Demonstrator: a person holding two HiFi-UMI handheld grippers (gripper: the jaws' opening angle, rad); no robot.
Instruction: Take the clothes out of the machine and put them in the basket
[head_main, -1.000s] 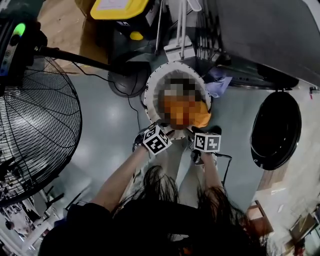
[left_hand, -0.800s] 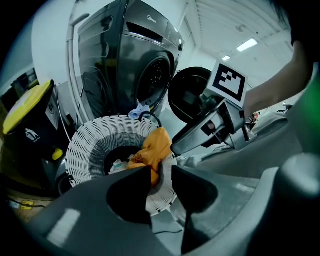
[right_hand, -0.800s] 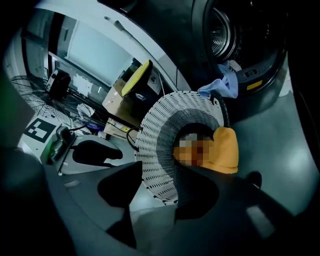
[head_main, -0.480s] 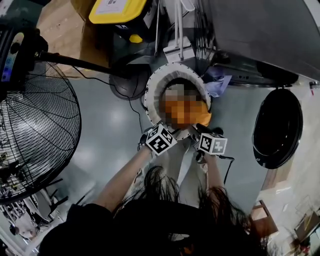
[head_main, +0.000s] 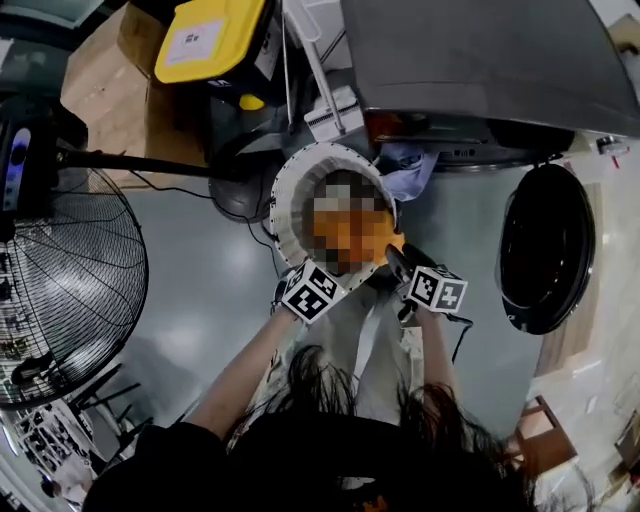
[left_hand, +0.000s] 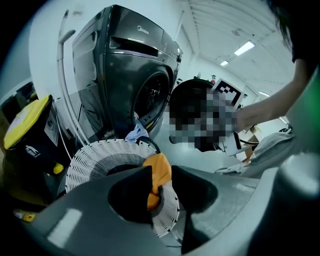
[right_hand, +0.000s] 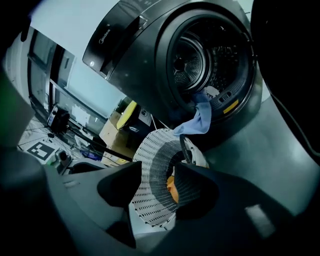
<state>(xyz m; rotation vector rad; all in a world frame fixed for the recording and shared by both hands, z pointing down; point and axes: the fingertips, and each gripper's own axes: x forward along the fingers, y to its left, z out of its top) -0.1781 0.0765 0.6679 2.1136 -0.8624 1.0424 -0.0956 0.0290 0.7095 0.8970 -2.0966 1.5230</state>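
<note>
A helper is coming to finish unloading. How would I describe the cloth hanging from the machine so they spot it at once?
Find the dark grey front-loading washer with its door open. A pale blue cloth droops over the lower lip of its round opening, next to the white perforated basket. It is the only blue piece; the orange cloth is in the basket.

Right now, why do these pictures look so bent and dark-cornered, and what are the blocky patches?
Left gripper view: a wide-angle lens bows the dark grey washing machine and blackens the corners; the jaws pinching the orange cloth look soft. Right gripper view: same bowing, dimmer. Head view: pale glare on the grey floor. Blocky patches were added afterwards, not real things.
</note>
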